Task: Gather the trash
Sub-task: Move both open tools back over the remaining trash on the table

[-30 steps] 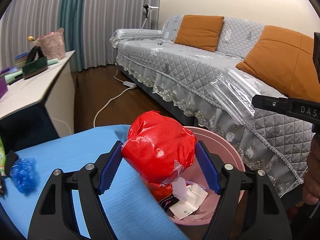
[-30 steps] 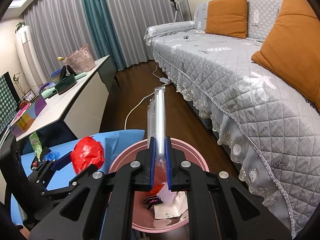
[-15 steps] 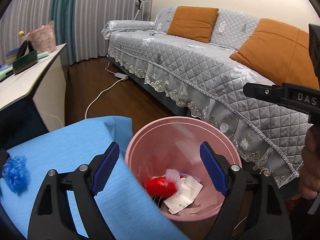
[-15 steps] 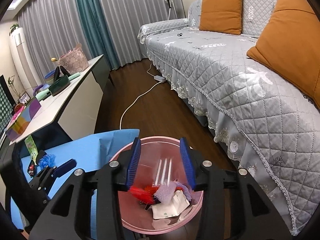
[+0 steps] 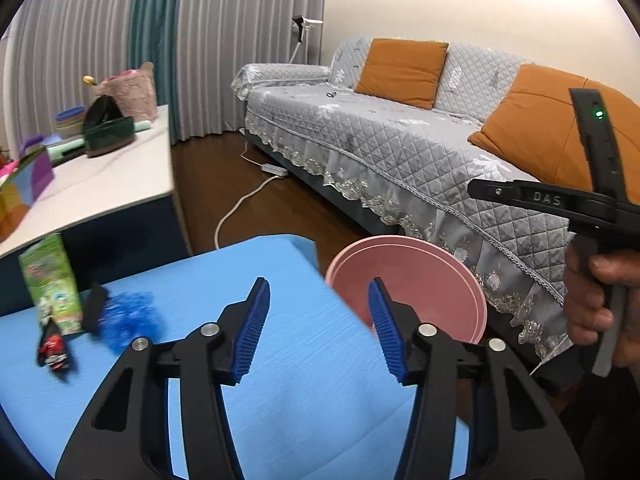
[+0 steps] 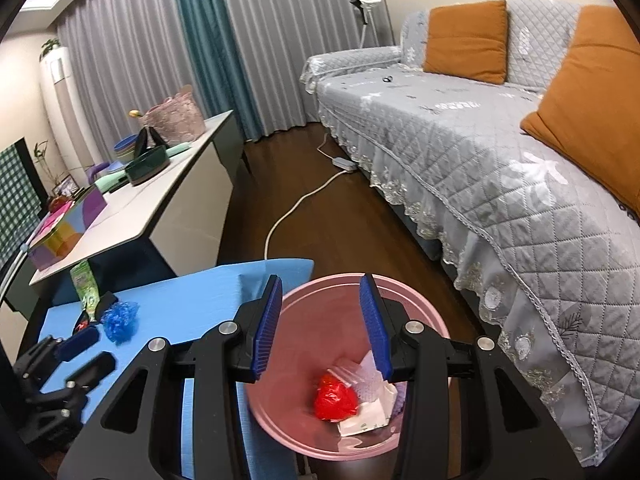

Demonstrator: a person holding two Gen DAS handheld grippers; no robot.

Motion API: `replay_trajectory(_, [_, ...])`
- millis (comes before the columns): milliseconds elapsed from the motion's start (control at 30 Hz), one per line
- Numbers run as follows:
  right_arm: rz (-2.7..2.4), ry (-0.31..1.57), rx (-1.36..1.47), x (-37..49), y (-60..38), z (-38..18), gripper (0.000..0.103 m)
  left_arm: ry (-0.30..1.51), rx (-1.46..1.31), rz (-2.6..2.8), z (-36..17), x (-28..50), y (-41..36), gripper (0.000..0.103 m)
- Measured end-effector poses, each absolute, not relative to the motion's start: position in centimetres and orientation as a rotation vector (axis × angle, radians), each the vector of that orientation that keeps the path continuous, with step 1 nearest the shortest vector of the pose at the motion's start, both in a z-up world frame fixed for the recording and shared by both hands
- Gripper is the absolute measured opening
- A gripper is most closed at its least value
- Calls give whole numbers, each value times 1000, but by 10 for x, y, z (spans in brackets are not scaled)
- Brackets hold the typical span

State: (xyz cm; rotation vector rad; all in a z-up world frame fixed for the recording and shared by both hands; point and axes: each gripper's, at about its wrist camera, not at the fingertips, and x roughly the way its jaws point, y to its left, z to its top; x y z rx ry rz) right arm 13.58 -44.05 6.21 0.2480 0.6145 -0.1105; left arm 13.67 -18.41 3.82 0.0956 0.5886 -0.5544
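Left gripper (image 5: 318, 322): jaws spread apart, nothing between them, hanging over the blue table (image 5: 280, 380) near its right edge.
Right gripper (image 6: 320, 320): jaws wide apart and bare, poised above the pink bin (image 6: 404, 296).
Bin: on the floor, just beside the table's right edge; inside lie a red crumpled wrapper (image 6: 334, 398) and white paper scraps (image 6: 366, 416).
Table, far left corner: blue crumpled plastic (image 5: 126, 320), a green packet (image 5: 50, 284) standing, and a small red-and-black wrapper (image 5: 52, 350), all close together.
Room: grey quilted sofa (image 6: 500, 168) with orange cushions (image 6: 466, 40) on the right, a white cabinet (image 6: 160, 204) on the left, grey and teal curtains (image 6: 208, 40) behind, a white cable (image 6: 296, 204) on the dark wooden floor.
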Motion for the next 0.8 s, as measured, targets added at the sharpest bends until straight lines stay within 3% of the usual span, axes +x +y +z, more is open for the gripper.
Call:
replay_trajectory(500, [-35, 599, 149, 131, -384, 68, 40, 561, 37, -399, 31, 115, -76, 47])
replay_trajectory(800, [9, 599, 130, 136, -359, 65, 31, 562, -13, -332, 24, 119, -41, 43])
